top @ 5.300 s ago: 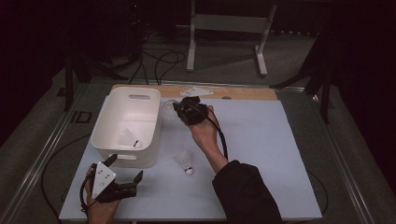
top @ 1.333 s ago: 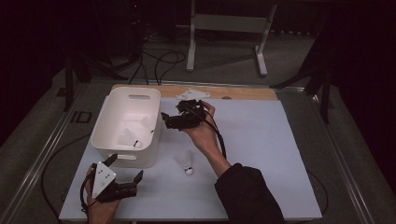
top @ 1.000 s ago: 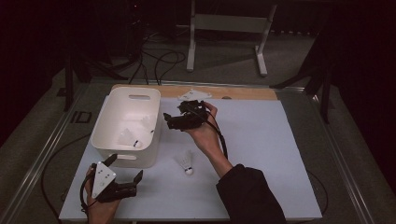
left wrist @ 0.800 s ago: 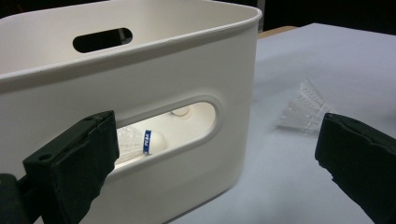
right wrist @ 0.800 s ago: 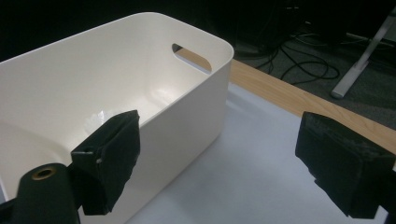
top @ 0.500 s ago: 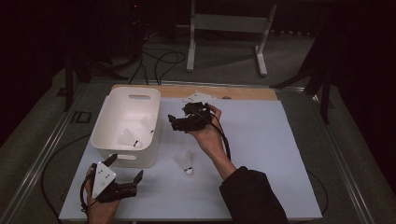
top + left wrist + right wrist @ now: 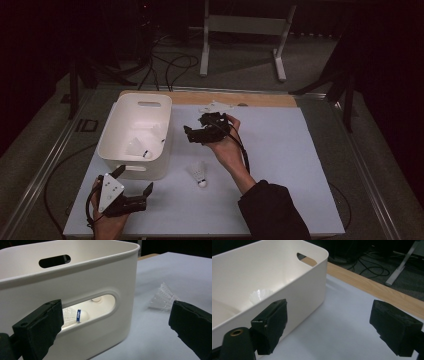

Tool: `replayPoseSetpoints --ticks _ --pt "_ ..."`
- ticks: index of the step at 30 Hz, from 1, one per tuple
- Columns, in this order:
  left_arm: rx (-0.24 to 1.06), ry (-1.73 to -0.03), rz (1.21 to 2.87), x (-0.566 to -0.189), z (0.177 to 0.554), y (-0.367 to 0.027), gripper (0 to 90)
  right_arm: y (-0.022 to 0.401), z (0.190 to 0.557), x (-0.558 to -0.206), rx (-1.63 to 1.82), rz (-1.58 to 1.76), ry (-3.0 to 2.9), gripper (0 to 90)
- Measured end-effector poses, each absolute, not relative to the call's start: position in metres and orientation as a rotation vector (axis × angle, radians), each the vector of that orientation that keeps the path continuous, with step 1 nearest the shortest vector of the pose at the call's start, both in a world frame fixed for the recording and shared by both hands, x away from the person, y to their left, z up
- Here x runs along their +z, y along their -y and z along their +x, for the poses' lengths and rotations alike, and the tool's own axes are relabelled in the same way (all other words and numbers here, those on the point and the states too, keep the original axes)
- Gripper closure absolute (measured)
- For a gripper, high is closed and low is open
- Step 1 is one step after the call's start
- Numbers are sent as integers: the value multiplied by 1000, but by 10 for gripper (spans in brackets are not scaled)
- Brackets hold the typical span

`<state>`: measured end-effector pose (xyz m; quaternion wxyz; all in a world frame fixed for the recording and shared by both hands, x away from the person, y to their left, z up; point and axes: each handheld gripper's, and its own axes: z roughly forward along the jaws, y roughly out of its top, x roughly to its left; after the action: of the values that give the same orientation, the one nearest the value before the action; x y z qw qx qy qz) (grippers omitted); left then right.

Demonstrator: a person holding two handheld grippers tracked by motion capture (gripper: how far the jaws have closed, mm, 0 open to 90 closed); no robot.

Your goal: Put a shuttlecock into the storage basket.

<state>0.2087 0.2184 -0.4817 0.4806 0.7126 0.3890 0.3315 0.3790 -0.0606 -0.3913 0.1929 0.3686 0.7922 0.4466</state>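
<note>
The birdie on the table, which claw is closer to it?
Right. The right claw hangs just above the birdie, beside the bin; the left claw rests farther off.

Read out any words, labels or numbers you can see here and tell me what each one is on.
Blue band on the shuttlecock inside the white bin, seen through its handle slot in the left gripper view: white lettering, too small and blurred to read.
No other text can be made out: none on the bin, the shuttlecock on the table, the left claw or the right claw.
</note>
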Motion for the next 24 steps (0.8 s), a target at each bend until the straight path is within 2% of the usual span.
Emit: replayPoseSetpoints --ticks 24 --pt "809 -951 1738 -482 209 -218 2 73 371 -405 1221 1043 -2249 148"
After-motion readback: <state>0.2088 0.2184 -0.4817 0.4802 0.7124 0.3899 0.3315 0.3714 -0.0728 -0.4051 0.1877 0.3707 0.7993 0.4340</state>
